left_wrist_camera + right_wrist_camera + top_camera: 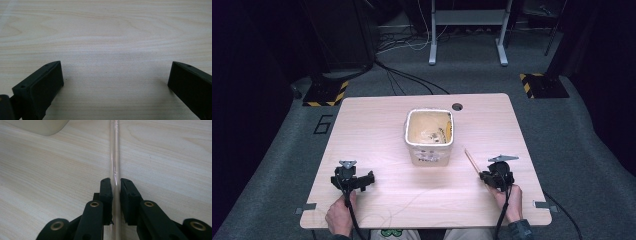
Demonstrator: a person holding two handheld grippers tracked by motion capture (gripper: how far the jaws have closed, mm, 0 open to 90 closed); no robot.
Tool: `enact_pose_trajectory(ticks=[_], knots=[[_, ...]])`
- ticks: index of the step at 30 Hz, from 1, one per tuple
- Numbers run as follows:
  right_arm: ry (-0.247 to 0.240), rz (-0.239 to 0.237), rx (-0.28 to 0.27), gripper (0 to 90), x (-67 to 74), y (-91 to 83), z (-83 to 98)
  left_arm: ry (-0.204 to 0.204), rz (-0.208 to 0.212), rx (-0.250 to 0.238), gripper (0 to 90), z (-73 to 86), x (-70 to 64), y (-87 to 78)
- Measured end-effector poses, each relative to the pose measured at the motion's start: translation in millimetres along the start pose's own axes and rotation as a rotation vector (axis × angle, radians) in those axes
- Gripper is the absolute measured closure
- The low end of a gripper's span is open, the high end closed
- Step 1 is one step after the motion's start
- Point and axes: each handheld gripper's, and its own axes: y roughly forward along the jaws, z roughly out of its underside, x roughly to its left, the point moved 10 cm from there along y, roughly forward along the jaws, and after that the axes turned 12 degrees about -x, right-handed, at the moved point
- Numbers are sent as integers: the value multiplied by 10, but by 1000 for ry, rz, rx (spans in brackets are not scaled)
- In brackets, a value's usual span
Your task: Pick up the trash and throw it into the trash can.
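1 clear rod (114, 157) sits clamped between right gripper (114, 181) jaws.

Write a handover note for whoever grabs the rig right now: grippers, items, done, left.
Right gripper: jaws shut on a thin clear rod, low over the table to the right of the tub.
Left gripper: jaws wide open, nothing between them, over bare wood at front left.
Beige tub: mid-table, open, some items already inside.
Done: rod gripped.
Left, probably: lift the rod and drop it into the tub.
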Motion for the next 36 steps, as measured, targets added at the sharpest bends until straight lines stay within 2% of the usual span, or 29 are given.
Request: enact_pose_trajectory(ticks=[8, 9, 10, 19, 25, 27, 30, 36], knots=[[-3, -13, -21, 801, 6, -38, -51, 0, 0, 0, 0, 0, 0, 0], [-2, -8, -30, 848, 2, -53, -78, 0, 0, 1, 0, 1, 0, -1], [1, -13, -40, 856, 11, -71, -95, 0, 0, 1, 0, 0, 0, -1], [-11, -8, -35, 856, 2, -82, -124, 0, 0, 0, 0, 1, 0, -1], [-31, -9, -52, 856, 4, -120, -187, 0, 0, 0, 0, 0, 0, 0], [-22, -9, -53, 856, 15, -142, -205, -5, -2, -3, 0, -2, -2, 3], [-38, -11, -63, 856, 11, -166, -243, -4, -2, -3, 0, -2, -2, 3], [-37, -16, -86, 857, 19, -237, -340, -4, -1, -3, 0, -2, -2, 2]])
